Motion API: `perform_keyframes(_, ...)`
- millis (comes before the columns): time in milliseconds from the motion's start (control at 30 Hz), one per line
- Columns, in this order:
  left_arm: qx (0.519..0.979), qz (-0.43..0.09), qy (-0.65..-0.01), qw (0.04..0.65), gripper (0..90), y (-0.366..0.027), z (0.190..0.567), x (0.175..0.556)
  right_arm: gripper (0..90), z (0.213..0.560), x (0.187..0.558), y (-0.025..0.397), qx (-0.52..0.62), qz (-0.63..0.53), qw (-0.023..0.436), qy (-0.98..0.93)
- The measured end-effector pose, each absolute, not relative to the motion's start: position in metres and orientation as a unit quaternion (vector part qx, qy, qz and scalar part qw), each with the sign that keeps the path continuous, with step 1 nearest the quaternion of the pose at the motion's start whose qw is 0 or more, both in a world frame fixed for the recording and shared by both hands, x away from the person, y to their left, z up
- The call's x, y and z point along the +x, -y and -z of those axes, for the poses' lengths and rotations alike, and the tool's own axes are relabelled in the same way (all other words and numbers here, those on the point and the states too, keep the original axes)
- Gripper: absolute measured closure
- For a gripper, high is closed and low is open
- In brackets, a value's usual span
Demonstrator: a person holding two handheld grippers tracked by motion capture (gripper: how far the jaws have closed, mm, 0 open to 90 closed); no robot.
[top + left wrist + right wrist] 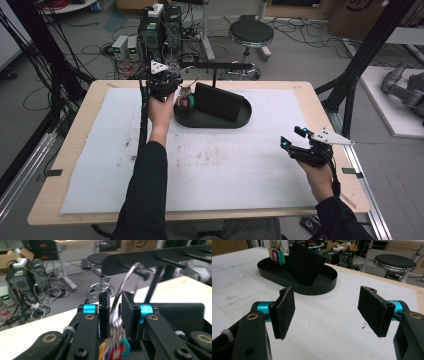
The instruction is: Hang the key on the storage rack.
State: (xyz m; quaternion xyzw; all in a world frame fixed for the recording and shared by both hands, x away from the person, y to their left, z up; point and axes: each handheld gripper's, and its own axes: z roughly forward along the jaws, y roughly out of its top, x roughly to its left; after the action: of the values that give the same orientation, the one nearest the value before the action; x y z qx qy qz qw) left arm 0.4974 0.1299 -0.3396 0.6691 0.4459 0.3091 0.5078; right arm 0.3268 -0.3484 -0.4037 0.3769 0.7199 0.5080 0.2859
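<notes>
left gripper (115, 315) sits upper left of centre in the high view, jaws pinched on a metal key ring (124, 281) with coloured key tags (117, 351) hanging below it. the ring's top looks hooked over, or just at, a peg on the black hanger bar (150, 257); blurred, can't be sure. so the hang step looks nearly done, release and retreat left. right gripper (327, 310) hovers lower right over the white mat (332, 340), jaws wide apart, holding nothing. black oval tray (212, 121) with an upright black panel (218, 101) mid-frame. no readable brand or writing.
</notes>
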Motion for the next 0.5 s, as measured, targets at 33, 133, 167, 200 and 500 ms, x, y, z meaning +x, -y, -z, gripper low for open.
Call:
perform_keyframes(33, 0.668, -0.315, -0.451, 0.502, 72.7, -0.131, 0.339, 0.497, 30.4, 0.404, 0.327, 0.349, 0.377, -0.507, 0.287, -0.720)
perform_keyframes(133, 0.666, -0.317, -0.460, 0.495, 66.6, -0.132, 0.339, 0.496, 30.4, 0.404, 0.325, 0.351, 0.378, -0.504, 0.288, -0.721)
perform_keyframes(167, 0.668, -0.319, -0.458, 0.492, 64.7, -0.132, 0.338, 0.495, 30.4, 0.404, 0.325, 0.351, 0.379, -0.505, 0.288, -0.720)
perform_keyframes(200, 0.670, -0.322, -0.454, 0.492, 62.7, -0.132, 0.337, 0.493, 30.4, 0.404, 0.325, 0.352, 0.378, -0.505, 0.290, -0.719)
perform_keyframes(500, 0.679, -0.329, -0.411, 0.511, 39.0, -0.138, 0.328, 0.462, 30.4, 0.406, 0.327, 0.353, 0.380, -0.510, 0.287, -0.716)
